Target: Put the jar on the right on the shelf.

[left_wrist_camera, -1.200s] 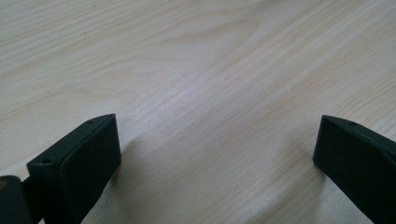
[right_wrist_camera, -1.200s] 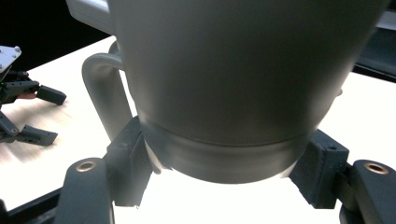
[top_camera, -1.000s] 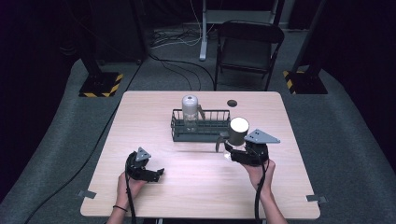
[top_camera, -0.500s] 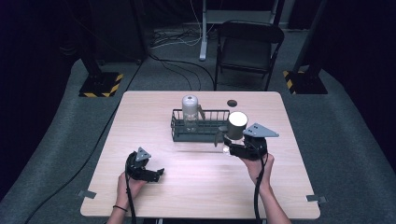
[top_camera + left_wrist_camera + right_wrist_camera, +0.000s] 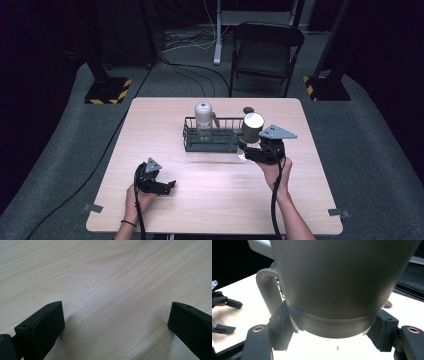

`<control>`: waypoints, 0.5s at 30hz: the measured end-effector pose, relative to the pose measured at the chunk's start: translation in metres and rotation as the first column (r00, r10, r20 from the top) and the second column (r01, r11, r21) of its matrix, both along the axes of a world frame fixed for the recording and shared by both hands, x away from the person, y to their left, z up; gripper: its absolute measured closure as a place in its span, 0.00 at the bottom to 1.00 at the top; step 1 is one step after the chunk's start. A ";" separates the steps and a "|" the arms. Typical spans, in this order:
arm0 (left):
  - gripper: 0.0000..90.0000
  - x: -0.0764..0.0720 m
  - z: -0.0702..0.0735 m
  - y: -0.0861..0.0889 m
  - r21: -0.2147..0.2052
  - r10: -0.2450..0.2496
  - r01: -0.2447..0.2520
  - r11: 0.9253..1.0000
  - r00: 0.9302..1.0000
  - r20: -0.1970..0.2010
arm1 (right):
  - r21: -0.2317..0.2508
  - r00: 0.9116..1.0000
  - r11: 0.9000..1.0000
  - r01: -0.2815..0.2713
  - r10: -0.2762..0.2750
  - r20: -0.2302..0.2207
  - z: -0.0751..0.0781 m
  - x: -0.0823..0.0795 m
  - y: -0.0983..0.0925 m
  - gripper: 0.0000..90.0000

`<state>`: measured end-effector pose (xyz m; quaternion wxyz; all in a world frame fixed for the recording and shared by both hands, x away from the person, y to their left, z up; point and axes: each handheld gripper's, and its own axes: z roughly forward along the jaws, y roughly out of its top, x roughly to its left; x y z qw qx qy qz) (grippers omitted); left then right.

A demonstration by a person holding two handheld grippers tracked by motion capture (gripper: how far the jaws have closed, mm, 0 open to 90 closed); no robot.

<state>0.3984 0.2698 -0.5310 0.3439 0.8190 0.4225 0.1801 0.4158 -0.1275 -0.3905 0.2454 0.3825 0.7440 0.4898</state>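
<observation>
A grey mug [image 5: 251,129] with a pale round top face hangs above the table at the right end of a dark wire rack [image 5: 210,142]. My right gripper [image 5: 248,146] is shut on the mug's lower part. In the right gripper view both jaws press on the mug [image 5: 342,277], and its handle [image 5: 265,290] points left. A clear bottle [image 5: 203,119] stands in the rack. My left gripper [image 5: 167,186] rests low over the wooden table [image 5: 300,200] at the front left. It is open, with only bare wood between the jaws of the left gripper [image 5: 116,322].
A small dark round object [image 5: 248,110] lies on the table behind the rack. A folding chair [image 5: 265,50] stands beyond the far edge. Cables trail from both grippers over the near edge.
My right gripper has carried the mug up and away from the person, closer to the rack's right end. The left gripper has stayed where it was.
</observation>
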 end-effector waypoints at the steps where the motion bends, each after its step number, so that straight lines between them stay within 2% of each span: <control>1: 0.00 0.000 0.000 0.000 -0.001 0.000 0.000 1.000 1.000 0.001 | -0.002 1.000 1.000 -0.001 0.001 0.001 0.001 0.001 0.000 0.34; 15: 0.01 0.000 0.000 0.000 -0.001 0.000 0.000 1.000 1.000 0.001 | -0.010 1.000 1.000 -0.014 0.014 -0.001 0.010 0.015 0.007 0.34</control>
